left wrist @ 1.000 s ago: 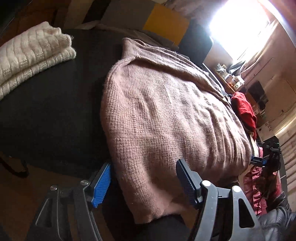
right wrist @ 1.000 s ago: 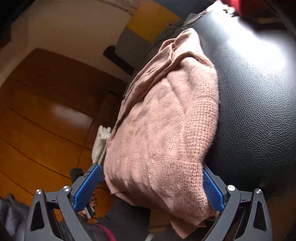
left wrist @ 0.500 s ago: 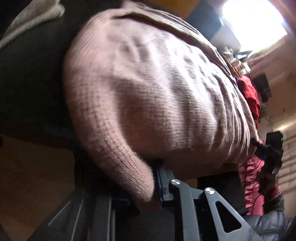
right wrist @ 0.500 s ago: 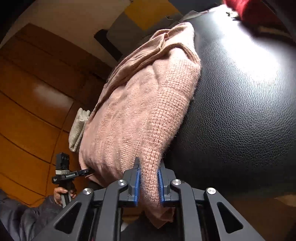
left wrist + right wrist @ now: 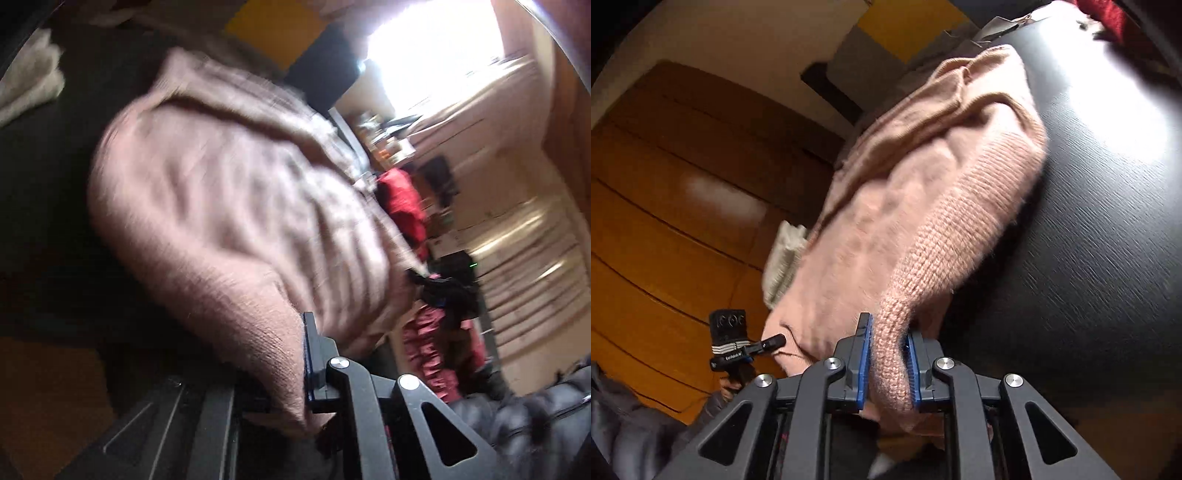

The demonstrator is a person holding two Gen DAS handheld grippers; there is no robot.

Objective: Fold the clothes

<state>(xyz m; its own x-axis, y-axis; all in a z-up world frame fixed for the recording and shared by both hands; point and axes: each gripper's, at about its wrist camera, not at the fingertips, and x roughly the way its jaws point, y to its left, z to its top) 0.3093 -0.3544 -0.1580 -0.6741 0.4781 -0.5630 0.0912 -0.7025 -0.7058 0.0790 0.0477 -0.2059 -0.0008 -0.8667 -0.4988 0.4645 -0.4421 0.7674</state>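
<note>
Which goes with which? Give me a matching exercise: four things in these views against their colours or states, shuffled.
Things:
1. sweater
2. knit bundle
3. crumpled garment
4. work surface

Colours or states:
A. red
B. black and glossy
C. pink, hem pinched in the right gripper
D. cream

Pairs: 1-C, 2-D, 3-A, 4-B

sweater [image 5: 923,206] on table [image 5: 1089,240], folded knit [image 5: 783,266] lying beyond it
</note>
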